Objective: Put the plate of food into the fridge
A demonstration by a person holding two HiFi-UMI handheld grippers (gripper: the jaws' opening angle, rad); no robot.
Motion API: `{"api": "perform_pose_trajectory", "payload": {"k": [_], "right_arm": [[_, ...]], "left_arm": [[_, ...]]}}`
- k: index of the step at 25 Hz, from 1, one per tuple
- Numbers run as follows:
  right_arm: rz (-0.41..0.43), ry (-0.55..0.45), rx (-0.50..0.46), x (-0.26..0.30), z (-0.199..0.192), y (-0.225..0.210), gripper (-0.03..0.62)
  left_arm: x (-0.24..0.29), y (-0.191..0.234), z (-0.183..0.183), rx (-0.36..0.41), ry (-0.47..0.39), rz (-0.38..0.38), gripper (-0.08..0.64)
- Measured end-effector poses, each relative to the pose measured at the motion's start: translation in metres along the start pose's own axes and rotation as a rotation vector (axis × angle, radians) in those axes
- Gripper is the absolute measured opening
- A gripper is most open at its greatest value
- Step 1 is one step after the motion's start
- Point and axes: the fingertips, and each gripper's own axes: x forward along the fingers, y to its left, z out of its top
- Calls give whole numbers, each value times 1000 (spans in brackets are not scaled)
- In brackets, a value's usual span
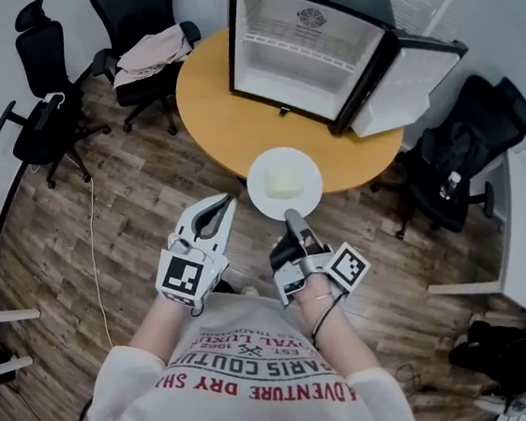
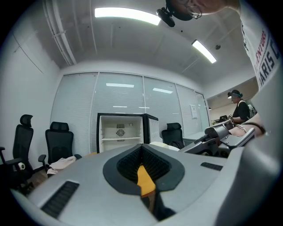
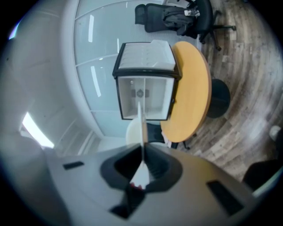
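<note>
A white plate carrying a pale block of food hangs in the air over the near edge of the round wooden table. My right gripper is shut on its near rim. In the right gripper view the plate shows edge-on as a thin white line between the jaws of the right gripper. The small black fridge stands on the table with its door swung open to the right and its white inside bare. My left gripper is shut and holds nothing, left of the plate.
Black office chairs ring the table: one draped with clothes at the left, another at the right. A white desk stands at the far right. The open fridge door juts out over the table's right side. A cable runs along the wooden floor.
</note>
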Motion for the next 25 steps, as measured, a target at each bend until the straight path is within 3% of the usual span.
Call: {"api": "perform_pose_trajectory", "payload": {"k": [11, 25], "right_arm": [[-7, -27, 15, 49, 44, -4, 38], [9, -169, 18, 177, 98, 15, 38]], "left_arm": [[66, 24, -11, -16, 9, -33, 32], [187, 137, -4, 7, -12, -160, 32]]}}
